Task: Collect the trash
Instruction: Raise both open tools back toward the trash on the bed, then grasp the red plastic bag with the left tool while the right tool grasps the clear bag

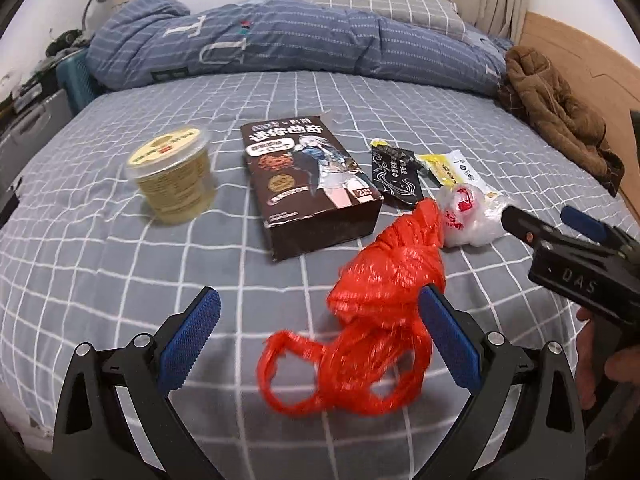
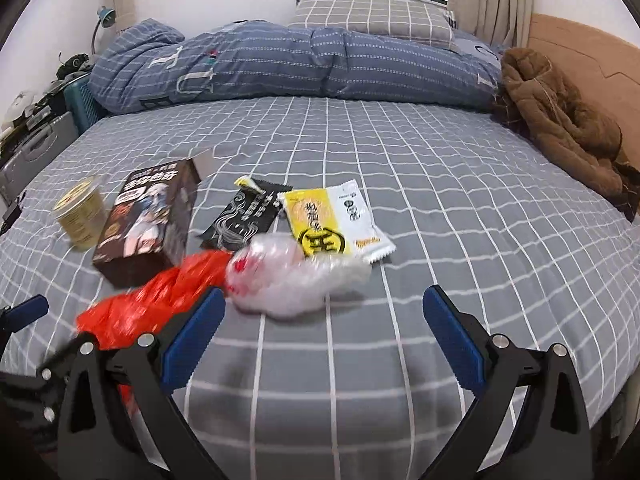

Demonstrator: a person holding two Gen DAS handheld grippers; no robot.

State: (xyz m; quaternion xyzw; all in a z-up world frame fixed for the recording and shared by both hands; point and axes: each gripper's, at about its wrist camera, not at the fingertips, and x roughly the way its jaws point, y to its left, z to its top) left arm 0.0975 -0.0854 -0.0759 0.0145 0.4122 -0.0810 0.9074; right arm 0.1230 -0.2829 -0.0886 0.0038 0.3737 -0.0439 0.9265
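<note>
Gray checked bedding [image 1: 120,264] is lying under all your trash, with a rolled blue quilt [image 2: 280,64] behind. Your left gripper [image 1: 320,336] is hanging with jaws spread, and the red bag [image 1: 384,292] is sitting between them, apparently brushing the right pad. Your right gripper [image 2: 324,340] is also gaping, just short of the clear bag [image 2: 288,276]. Beyond are lying a brown box [image 1: 312,188], cup [image 1: 172,176], black wrapper [image 2: 244,216] and yellow wrapper [image 2: 332,224].

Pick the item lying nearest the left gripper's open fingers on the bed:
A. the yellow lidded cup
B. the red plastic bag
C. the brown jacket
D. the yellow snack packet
B: in the left wrist view the red plastic bag lies crumpled between the open fingers of the left gripper; the rest sit farther back.
</note>
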